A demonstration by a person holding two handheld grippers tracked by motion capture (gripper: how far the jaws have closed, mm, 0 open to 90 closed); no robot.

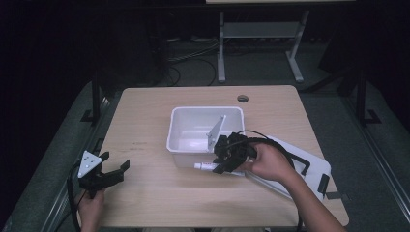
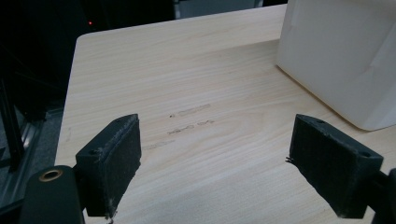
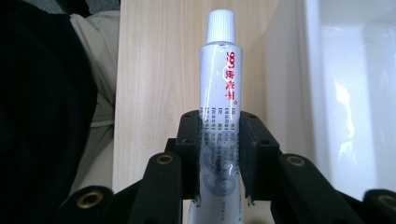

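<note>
Centrally, the right gripper [image 3: 219, 154] was clamped on a white tube [image 3: 220, 93], its two black jaws pressed against the tube's sides around the middle of its length. In the right gripper view, the tube stood out past the jaws with its ribbed white cap farthest from the gripper, and red and dark printing ran along its body. Seen from the high view, the right gripper [image 1: 223, 164] and the person's right hand [image 1: 268, 162] sat just in front of the white bin [image 1: 183, 140], on the person's side of it, and the tube [image 1: 205, 166] lay level just beside the bin's near wall, cap pointing toward the person's left. Whether the tube touched the desk [image 1: 159, 193] could not be told.

Inside the bin, a thin pale divider-like plate [image 1: 216, 131] leaned upright near its right side. To the right of the bin, behind the right hand, a flat white board with black clips [image 1: 314, 166] rested on the desk, reaching past the desk's right edge.

Well to the left of the bin, near the desk's front left corner, the left gripper [image 1: 113, 169] was held by the left hand [image 1: 91, 208] with its jaws wide apart and nothing between them. In the left gripper view, the left gripper [image 2: 215, 154] hovered over bare light wood, and the bin's white outer wall [image 2: 341, 51] stood at the upper right, well apart from the jaws.
</note>
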